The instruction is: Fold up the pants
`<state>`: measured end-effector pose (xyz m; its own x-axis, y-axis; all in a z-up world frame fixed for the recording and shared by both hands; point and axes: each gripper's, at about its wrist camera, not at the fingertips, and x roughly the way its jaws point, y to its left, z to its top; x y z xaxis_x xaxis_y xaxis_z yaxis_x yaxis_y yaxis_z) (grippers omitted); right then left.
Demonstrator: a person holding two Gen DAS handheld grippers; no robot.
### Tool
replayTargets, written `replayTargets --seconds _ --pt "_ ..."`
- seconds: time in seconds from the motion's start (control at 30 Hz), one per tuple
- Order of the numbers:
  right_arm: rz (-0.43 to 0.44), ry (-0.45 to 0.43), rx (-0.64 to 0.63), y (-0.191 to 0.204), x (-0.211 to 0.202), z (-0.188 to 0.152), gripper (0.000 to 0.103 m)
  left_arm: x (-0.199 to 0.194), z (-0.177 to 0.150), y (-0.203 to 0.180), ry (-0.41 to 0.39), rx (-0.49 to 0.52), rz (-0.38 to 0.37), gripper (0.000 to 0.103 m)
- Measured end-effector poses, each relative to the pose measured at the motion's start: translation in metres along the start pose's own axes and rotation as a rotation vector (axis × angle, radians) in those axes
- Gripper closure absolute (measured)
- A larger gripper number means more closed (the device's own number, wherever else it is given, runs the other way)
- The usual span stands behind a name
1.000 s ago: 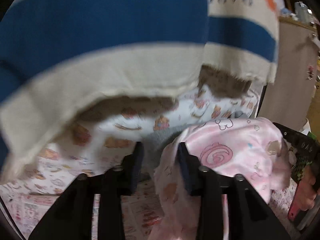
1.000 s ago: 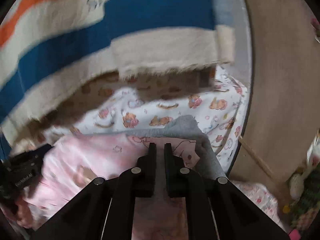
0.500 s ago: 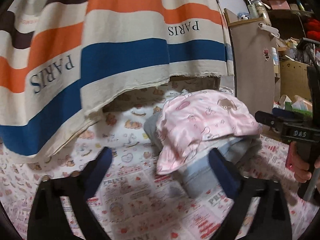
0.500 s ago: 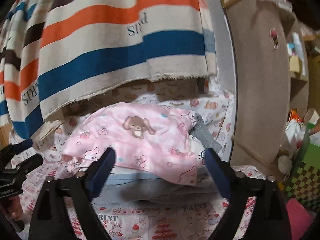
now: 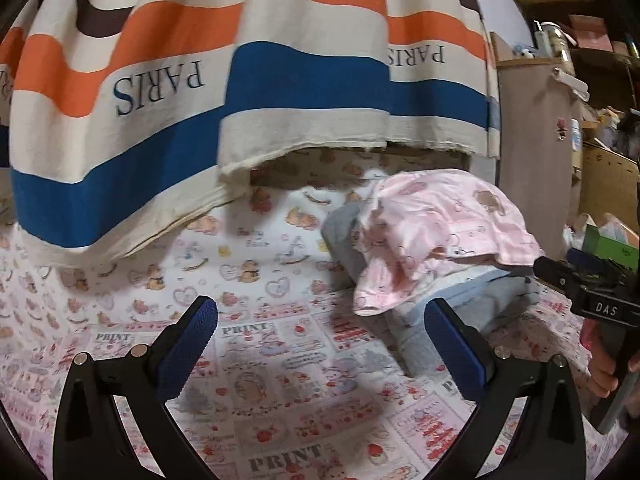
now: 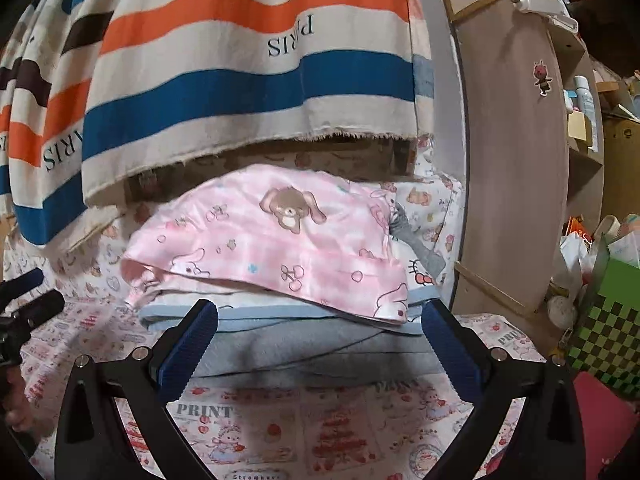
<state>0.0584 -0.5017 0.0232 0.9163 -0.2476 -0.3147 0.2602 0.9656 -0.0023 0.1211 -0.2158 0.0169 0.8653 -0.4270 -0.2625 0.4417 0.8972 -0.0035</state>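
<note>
The folded pink cartoon-print pants (image 6: pixel 276 240) lie on top of a pile of folded clothes, above a pale blue layer (image 6: pixel 280 314) and a grey garment (image 6: pixel 320 352). In the left wrist view the pants (image 5: pixel 444 232) sit to the right. My left gripper (image 5: pixel 320 340) is open and empty, over the printed sheet to the left of the pile. My right gripper (image 6: pixel 320 340) is open and empty, just in front of the pile. The right gripper also shows in the left wrist view (image 5: pixel 600 300) at the right edge.
A striped "PARIS" cloth (image 5: pixel 240 80) hangs behind the pile. The surface is a pink printed sheet (image 5: pixel 280 380). A wooden cabinet (image 6: pixel 512 160) stands on the right, with a green checkered box (image 6: pixel 608 328) and clutter beside it.
Both grippers let go of the pink pants, opened wide and drew back from the pile. The pants now rest on top of the pile.
</note>
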Motion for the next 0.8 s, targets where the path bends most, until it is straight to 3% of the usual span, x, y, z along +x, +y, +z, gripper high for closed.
replayTargets --seconds 0.8 --pt "-0.009 -0.029 -0.045 0.0056 -0.0065 -0.0007 0.001 -0.0005 -0.0006 -0.0013 0.011 0.014 0.011 0.000"
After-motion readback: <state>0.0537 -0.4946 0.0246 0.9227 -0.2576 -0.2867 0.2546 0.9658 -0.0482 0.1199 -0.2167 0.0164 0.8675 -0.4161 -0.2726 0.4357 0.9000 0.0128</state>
